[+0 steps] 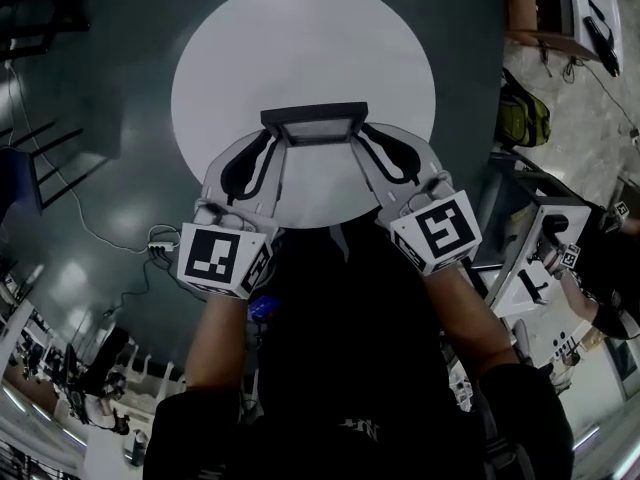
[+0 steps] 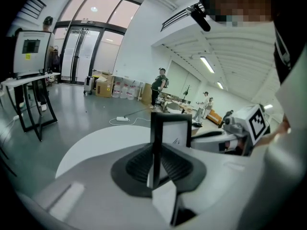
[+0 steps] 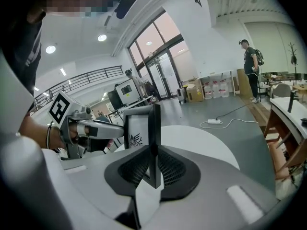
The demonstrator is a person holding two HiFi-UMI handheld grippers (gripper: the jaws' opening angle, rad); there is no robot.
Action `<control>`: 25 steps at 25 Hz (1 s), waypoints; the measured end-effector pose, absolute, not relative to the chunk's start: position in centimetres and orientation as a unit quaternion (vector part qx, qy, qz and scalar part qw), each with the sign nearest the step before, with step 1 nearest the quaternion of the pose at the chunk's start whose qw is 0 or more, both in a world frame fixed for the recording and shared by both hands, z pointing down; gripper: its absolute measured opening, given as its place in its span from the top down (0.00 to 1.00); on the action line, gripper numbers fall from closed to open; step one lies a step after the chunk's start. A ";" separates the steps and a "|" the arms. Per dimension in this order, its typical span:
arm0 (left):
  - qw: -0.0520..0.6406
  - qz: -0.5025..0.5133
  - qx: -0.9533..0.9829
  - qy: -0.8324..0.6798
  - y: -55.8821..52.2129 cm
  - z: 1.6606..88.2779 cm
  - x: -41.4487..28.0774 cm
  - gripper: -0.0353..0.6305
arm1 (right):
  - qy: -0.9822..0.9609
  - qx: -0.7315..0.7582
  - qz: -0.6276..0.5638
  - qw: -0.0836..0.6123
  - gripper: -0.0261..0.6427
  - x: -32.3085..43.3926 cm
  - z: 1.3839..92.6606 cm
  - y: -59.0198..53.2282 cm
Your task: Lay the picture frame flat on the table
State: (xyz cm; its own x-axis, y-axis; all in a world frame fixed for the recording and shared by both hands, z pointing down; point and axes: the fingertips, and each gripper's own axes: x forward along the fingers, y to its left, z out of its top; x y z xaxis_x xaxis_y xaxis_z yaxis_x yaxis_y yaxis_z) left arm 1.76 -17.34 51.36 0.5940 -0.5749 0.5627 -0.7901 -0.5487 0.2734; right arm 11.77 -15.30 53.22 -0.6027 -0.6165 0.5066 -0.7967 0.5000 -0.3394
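Observation:
A black picture frame (image 1: pixel 314 123) with a white picture is held upright in the air above the round white table (image 1: pixel 300 38). My left gripper (image 1: pixel 283 146) is shut on the frame's left edge (image 2: pixel 156 147). My right gripper (image 1: pixel 357 140) is shut on its right edge (image 3: pixel 154 145). In the left gripper view the frame's face (image 2: pixel 176 133) shows a small mark; in the right gripper view the frame's face (image 3: pixel 138 131) shows a dark emblem. The frame's bottom edge is hidden by the jaws.
The table stands on a dark grey floor. A power strip with a cable (image 1: pixel 160 246) lies on the floor at the left. A white stand (image 1: pixel 535 258) and a green bag (image 1: pixel 522 118) are at the right. People stand far off (image 2: pixel 158 86).

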 end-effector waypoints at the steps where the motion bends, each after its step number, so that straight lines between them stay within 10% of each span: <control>1: 0.259 0.209 0.854 -0.399 -17.5 51.7 1.7 0.87 | -0.850 0.416 0.279 0.161 0.89 11.7 53.5 -15.4; 25: 0.266 0.214 0.850 -0.401 -20.1 56.9 0.8 0.87 | -0.843 0.423 0.288 0.168 0.88 10.8 58.6 -18.0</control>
State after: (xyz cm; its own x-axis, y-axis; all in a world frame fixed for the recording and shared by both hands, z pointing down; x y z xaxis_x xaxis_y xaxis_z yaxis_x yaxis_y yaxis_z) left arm 0.83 -20.08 56.94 0.5866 -0.5688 0.5766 -0.7960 -0.5362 0.2809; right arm 10.79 -17.98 58.60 -0.5865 -0.6155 0.5264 -0.8090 0.4763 -0.3444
